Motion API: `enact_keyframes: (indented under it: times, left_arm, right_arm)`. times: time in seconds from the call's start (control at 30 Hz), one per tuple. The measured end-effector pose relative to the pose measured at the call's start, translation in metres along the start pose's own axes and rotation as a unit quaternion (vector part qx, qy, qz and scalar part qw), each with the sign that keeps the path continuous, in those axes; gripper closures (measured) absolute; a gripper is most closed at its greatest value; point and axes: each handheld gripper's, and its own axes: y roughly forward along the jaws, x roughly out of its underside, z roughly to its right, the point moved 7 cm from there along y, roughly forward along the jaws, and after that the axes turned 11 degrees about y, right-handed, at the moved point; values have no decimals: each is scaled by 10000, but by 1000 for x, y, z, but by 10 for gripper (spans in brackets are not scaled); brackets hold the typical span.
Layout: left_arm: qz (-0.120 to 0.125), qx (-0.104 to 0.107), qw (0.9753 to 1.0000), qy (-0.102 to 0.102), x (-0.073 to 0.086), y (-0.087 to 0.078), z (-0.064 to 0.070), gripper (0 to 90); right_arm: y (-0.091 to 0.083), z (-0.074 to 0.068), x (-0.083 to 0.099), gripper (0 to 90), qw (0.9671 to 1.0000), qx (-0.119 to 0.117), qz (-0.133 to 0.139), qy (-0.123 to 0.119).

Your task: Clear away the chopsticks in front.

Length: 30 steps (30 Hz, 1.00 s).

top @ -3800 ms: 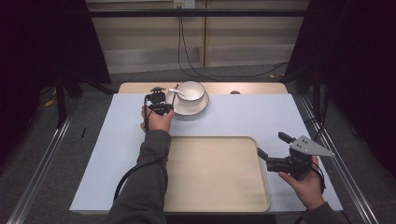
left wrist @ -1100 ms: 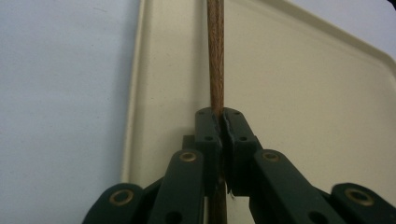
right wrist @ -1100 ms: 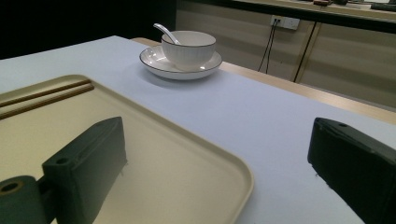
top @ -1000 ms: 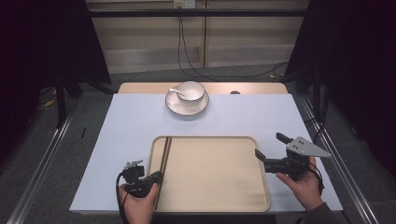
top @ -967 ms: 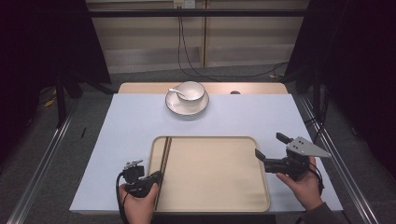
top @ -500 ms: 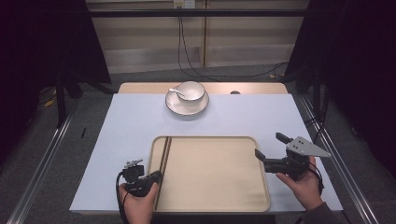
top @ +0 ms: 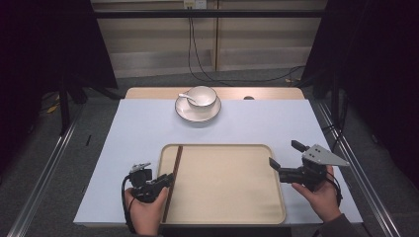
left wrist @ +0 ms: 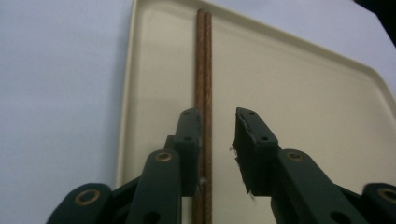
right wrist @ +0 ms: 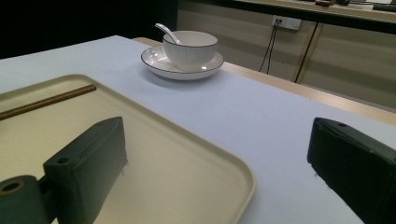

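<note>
Left tool (left wrist: 217, 140) slightly parted over the chopsticks (left wrist: 203, 93) lying along the tray's (top: 232, 197) left side; right tool (top: 286, 160) gapes wide, empty, at the tray's right rim

Setting: a lab recording bay, not a home. Worktop (top: 123, 148) covered with a plain pale sheet, wood edge exposed at the far side. Dark curtains (top: 44, 44) hang on both sides. Metal floor rails (top: 42, 177) run along each side of the worktop. Bare panelled wall behind carries a socket (top: 193, 4) with black cables (top: 207, 59) trailing down to the grey floor.
</note>
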Motion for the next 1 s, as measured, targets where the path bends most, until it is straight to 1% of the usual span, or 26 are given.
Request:
enact_keyframes:
  times: [0.03,0.07,0.13,0.17,0.2,0.3,0.53,0.6,0.73,0.8,1.0]
  left_arm:
    - [32,2,10000,39,-3,0,0,674]
    - [76,60,9999,38,-6,-1,2,661]
    - [143,123,9998,98,-13,-1,4,637]
    - [172,164,9996,170,-16,-2,5,628]
    - [236,162,9993,228,-20,-2,6,621]
    - [303,259,9988,271,-28,-1,10,599]
    - [377,296,9982,356,-45,1,13,564]
    - [401,265,9981,398,-51,1,12,552]
    - [445,300,9979,364,-59,1,12,517]
    - [420,278,9979,411,-63,1,11,511]
    - [525,311,9968,519,-74,2,9,449]
  right_arm:
    - [0,0,0,43,10000,-5,-2,3]
    - [0,0,0,42,10000,-4,-4,3]
    - [0,0,0,42,10000,-8,-6,4]
    - [0,0,0,43,10000,1,2,-1]
    - [0,1,0,43,10000,18,5,-1]
    - [0,0,0,43,10000,-5,-15,8]
    - [0,1,0,43,10000,-2,9,-10]
    - [0,0,0,43,10000,-5,8,-6]
    - [0,1,0,43,10000,-4,6,-8]
    - [0,1,0,43,10000,-4,6,-10]
    - [0,0,0,43,10000,-23,-20,-11]
